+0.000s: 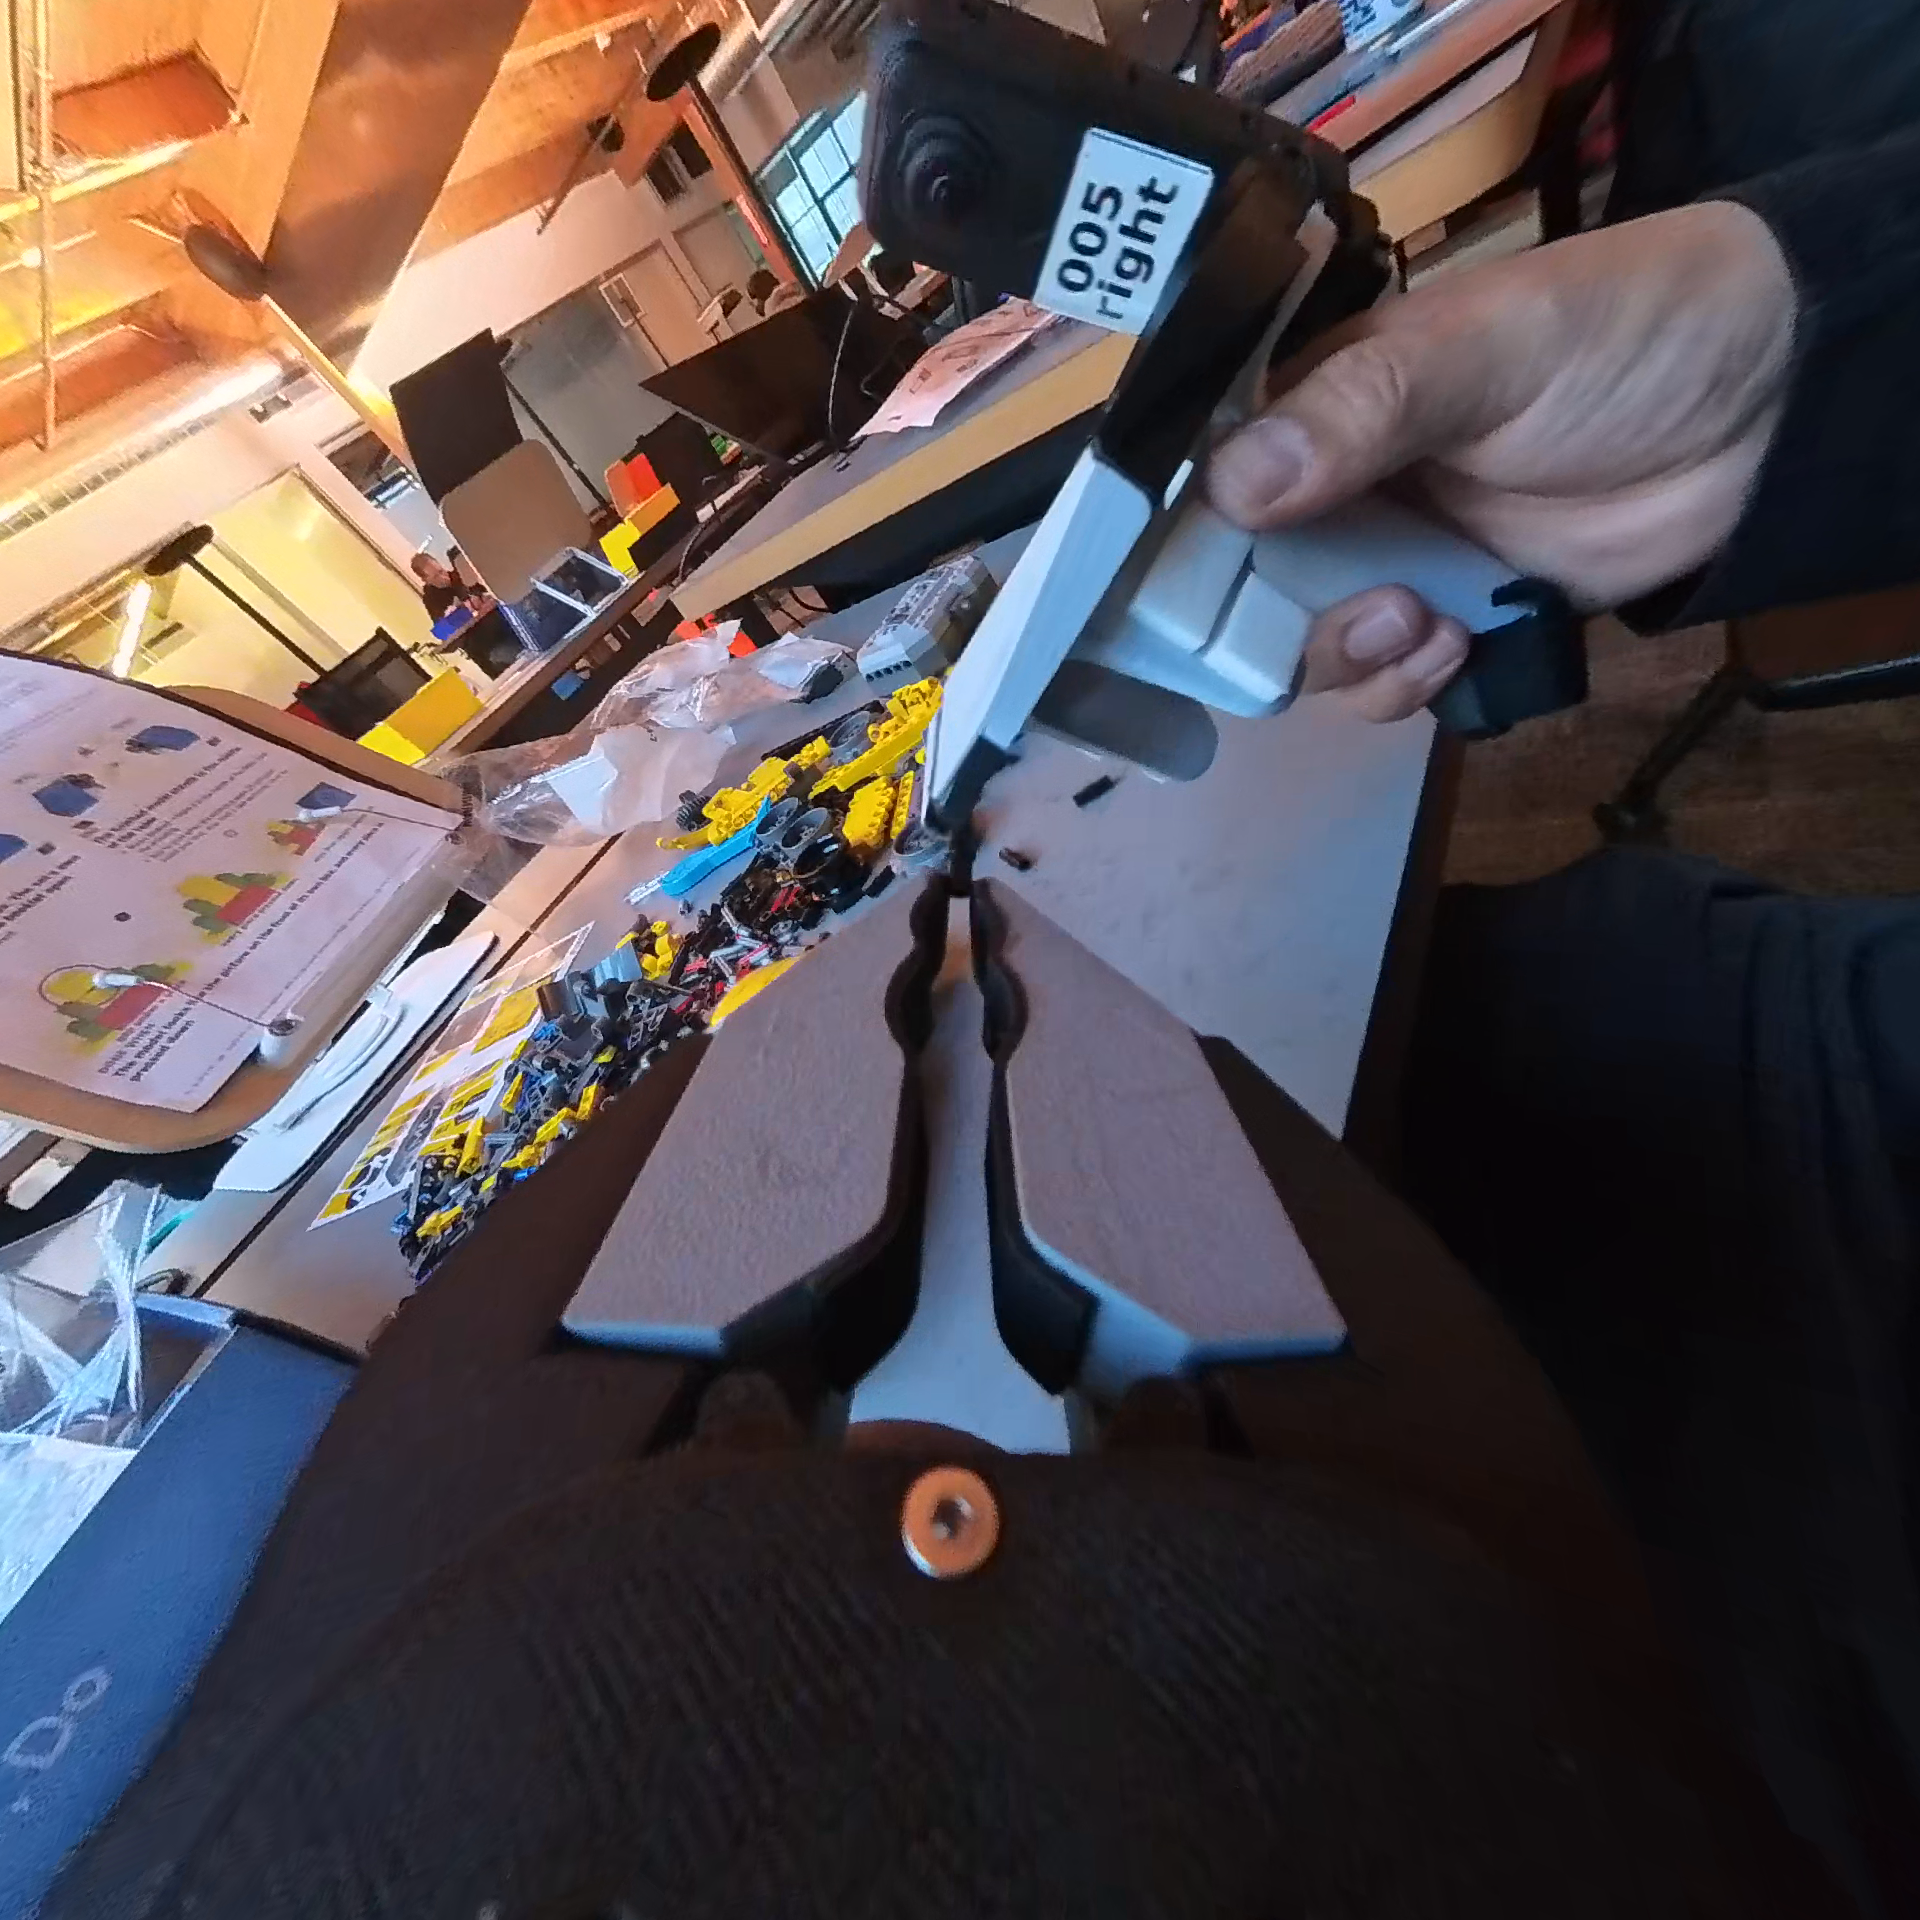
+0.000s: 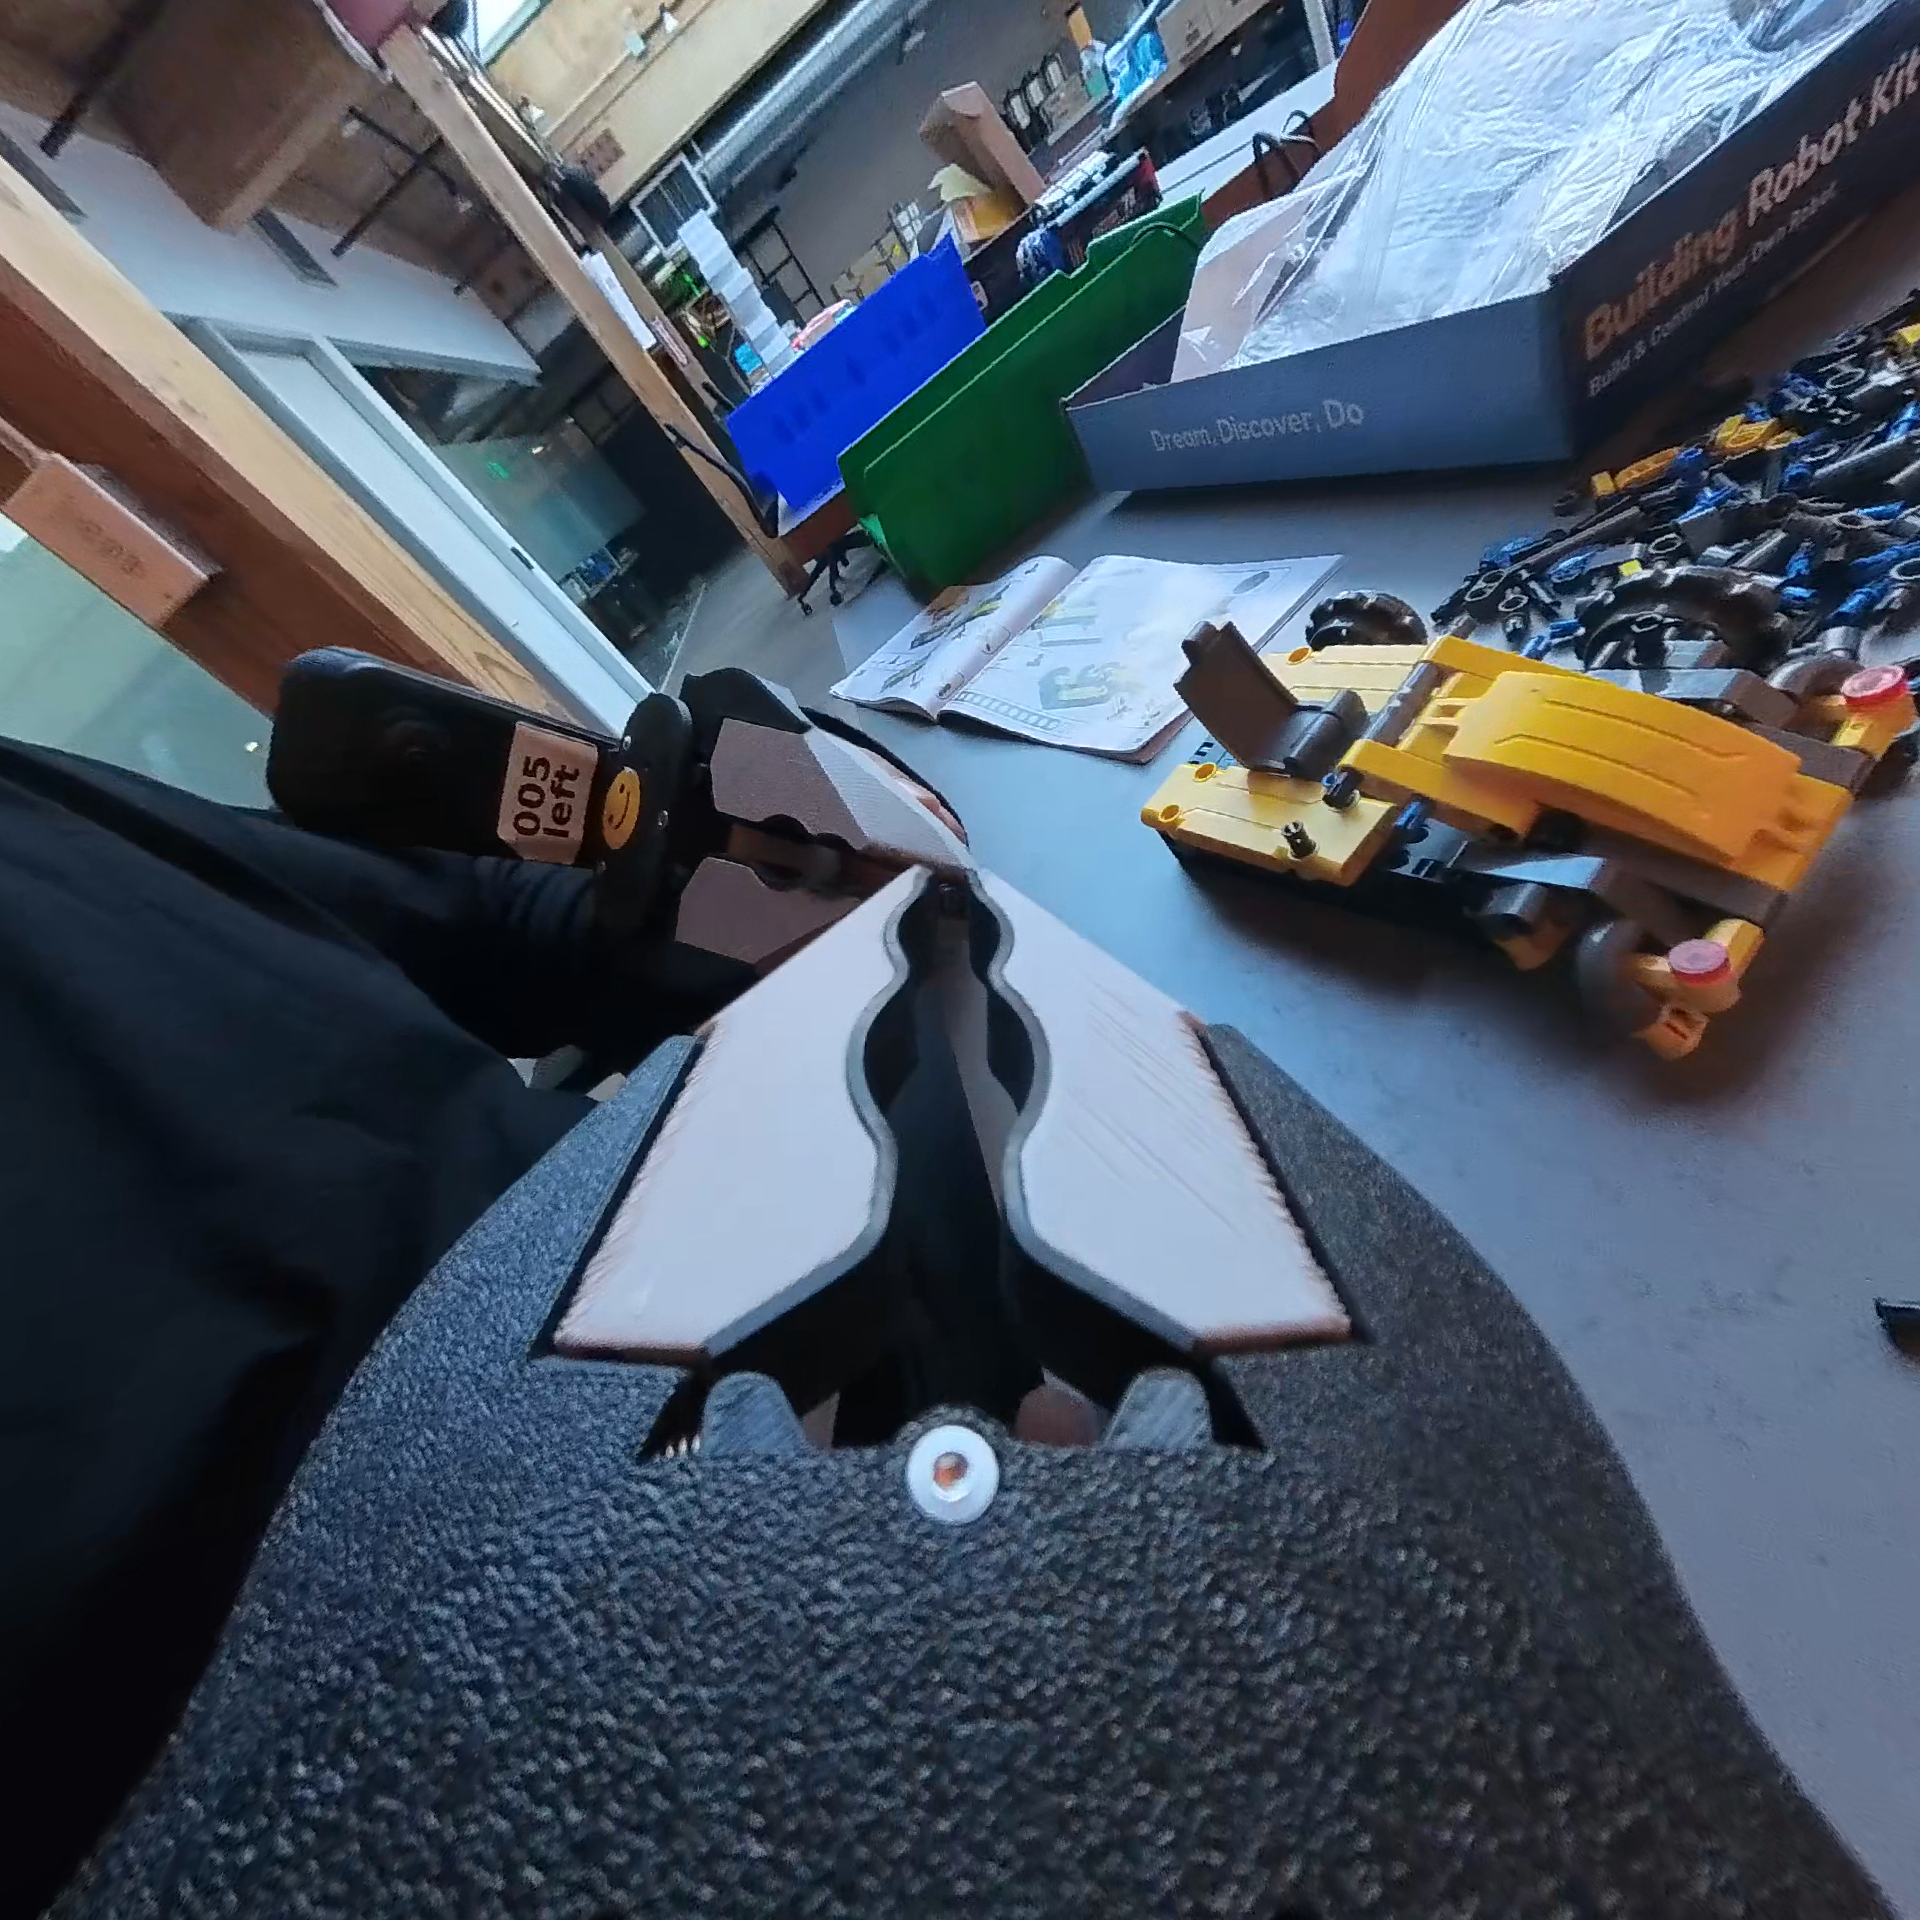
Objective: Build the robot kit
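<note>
The left gripper (image 1: 961, 896) and right gripper (image 2: 951, 891) meet tip to tip, both pinched nearly closed on a tiny black pin (image 1: 958, 868). It could slip and drop. Beyond sits the yellow toy car (image 2: 1496, 790).

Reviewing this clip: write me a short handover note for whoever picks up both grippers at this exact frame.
Left gripper: closed to a narrow gap on a small dark piece at its tips.
Right gripper: tips nearly together, meeting the left gripper's tips at that same piece; which one holds it is unclear.
Both tips are just above the grey table, near its edge.
Nearby: part-built yellow vehicle, open instruction booklet, loose parts pile, two small black pins, kit box.
Done or left: cannot be judged.
</note>
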Demonstrator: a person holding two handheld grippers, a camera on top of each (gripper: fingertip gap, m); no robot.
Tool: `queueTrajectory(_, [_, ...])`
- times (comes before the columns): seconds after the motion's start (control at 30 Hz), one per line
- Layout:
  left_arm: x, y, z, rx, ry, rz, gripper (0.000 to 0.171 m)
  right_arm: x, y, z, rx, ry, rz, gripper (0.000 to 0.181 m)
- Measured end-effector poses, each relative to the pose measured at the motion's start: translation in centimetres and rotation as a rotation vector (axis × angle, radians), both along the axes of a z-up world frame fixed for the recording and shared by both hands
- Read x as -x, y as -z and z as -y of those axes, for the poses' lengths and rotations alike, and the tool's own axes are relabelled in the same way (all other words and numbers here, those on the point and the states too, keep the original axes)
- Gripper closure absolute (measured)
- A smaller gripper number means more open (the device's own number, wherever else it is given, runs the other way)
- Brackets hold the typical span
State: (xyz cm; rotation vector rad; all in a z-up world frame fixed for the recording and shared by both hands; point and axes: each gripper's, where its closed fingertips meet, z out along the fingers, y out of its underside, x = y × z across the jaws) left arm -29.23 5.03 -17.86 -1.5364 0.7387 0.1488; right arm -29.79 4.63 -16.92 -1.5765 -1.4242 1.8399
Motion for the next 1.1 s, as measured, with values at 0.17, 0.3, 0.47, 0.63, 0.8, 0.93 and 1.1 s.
queueTrajectory(0.17, [0.0, -0.2, 0.1, -0.015, 0.01, -0.003, 0.171, -0.1, 0.1, 0.0, 0.011, -0.008, 0.0, 0.171])
queueTrajectory(0.3, [-0.1, -0.2, 0.2, -0.023, 0.013, -0.005, 0.171, -0.1, 0.2, 0.5, 0.017, -0.036, 0.008, 0.175])
queueTrajectory(0.47, [0.1, 0.1, 0.0, -0.008, 0.002, 0.006, 0.171, 0.1, 0.5, 0.4, -0.005, -0.02, 0.024, 0.177])
queueTrajectory(0.63, [0.2, 1.3, -0.1, 0.117, -0.001, 0.033, 0.151, -0.5, 1.0, -1.2, -0.15, 0.055, 0.076, 0.177])
queueTrajectory(0.8, [0.7, 6.0, 0.1, 0.567, 0.057, 0.114, 0.125, -2.3, 2.2, -2.7, -0.254, 0.105, 0.16, 0.177])
queueTrajectory(0.93, [0.3, 7.9, 0.4, 0.767, 0.163, 0.138, 0.103, -3.5, 2.8, -2.6, -0.253, 0.109, 0.183, 0.177])
queueTrajectory(1.1, [-0.4, 8.6, -0.4, 0.832, 0.167, 0.125, 0.105, -4.4, 4.2, -2.3, -0.215, 0.103, 0.205, 0.177])
